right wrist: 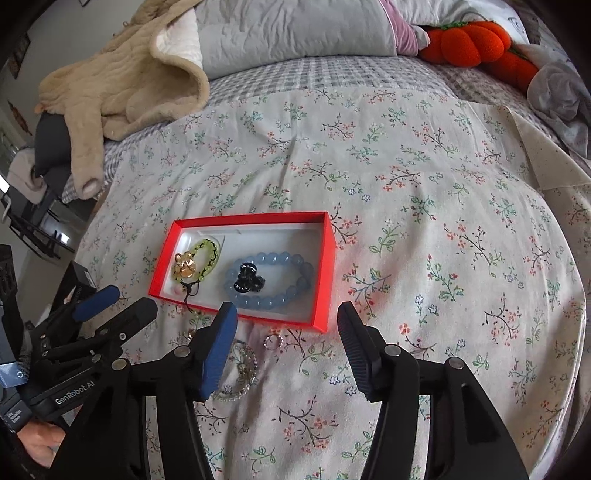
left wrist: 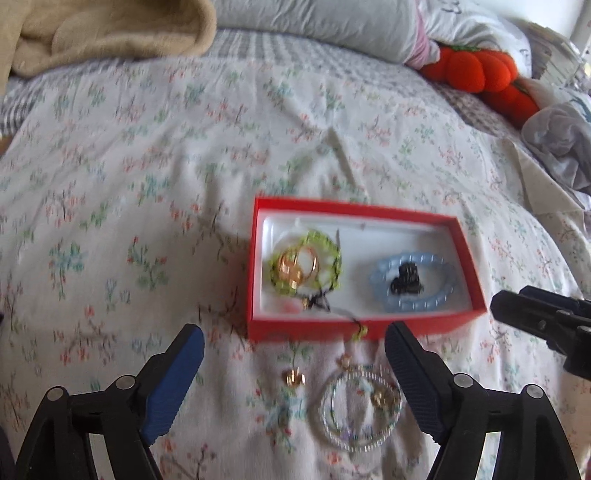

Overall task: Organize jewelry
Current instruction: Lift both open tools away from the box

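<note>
Both the left gripper [left wrist: 294, 345] and right gripper [right wrist: 287, 325] gape empty above loose rings [left wrist: 360, 410] lying just near of the red box [left wrist: 369, 328], likely ready to gather them.

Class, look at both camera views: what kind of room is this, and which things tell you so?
Most likely a bedroom: the work surface is a bed with a floral sheet, a grey pillow at its head, and a beige blanket beside it.

A bed [right wrist: 424, 229] under a floral sheet carries a red box [right wrist: 330, 258], and just before it lie a beaded bracelet [left wrist: 360, 413], small ring [right wrist: 272, 342] and gold charm [left wrist: 293, 377]. A beige blanket [right wrist: 125, 74], grey pillow [right wrist: 295, 33] and orange pumpkin plush [right wrist: 469, 42] lie at its far end.
</note>
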### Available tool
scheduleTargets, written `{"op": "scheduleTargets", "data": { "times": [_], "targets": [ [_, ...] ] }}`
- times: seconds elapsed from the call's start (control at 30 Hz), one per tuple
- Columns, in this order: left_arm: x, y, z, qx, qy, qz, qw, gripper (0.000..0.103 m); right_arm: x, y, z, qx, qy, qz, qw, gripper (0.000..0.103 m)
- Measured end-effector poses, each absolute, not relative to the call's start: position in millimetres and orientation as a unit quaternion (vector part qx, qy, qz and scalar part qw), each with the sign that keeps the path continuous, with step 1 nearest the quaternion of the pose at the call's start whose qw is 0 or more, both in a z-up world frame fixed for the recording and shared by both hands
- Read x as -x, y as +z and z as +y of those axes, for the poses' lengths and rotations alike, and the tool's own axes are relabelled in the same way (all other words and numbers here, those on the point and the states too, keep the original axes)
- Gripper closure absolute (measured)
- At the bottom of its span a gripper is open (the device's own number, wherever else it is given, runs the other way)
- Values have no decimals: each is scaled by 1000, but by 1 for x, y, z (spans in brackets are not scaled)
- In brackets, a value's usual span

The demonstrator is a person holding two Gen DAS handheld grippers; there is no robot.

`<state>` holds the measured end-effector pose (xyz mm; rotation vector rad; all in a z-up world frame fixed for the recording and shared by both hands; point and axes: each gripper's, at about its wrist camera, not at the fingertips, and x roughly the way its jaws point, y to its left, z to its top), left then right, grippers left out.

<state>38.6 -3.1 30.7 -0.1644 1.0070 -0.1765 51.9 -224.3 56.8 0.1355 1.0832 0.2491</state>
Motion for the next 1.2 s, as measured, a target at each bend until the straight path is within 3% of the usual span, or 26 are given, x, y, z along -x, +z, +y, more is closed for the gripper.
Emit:
{"op": "scheduleTargets", "data": {
  "times": [0.3, 0.63, 0.73, 0.8, 0.9, 1.2],
  "targets": [
    [-24, 17, 12, 108, -44, 529, 841, 12, -31, 56, -228, -50, 81, 528, 844, 34],
    [-32, -11, 13, 141, -51, 564, 812, 13, -26, 29, -230, -46, 50, 575, 815, 34],
    [-43, -19, 3, 134, -76, 568, 808, 27, -27, 23, -231, -42, 42, 581, 812, 34],
    [-48, -24, -4, 126, -90, 569, 808, 43, -29, 18, -233, -49, 39, 587, 807, 34],
    [-54, -29, -12, 116, -100, 568, 809, 53, -33, 13, -235, -70, 40, 597, 798, 34],
    [-63, -35, -21, 98, -93, 565, 814, 69, -35, 8, -228, -92, 51, 606, 789, 34]
  ]
}}
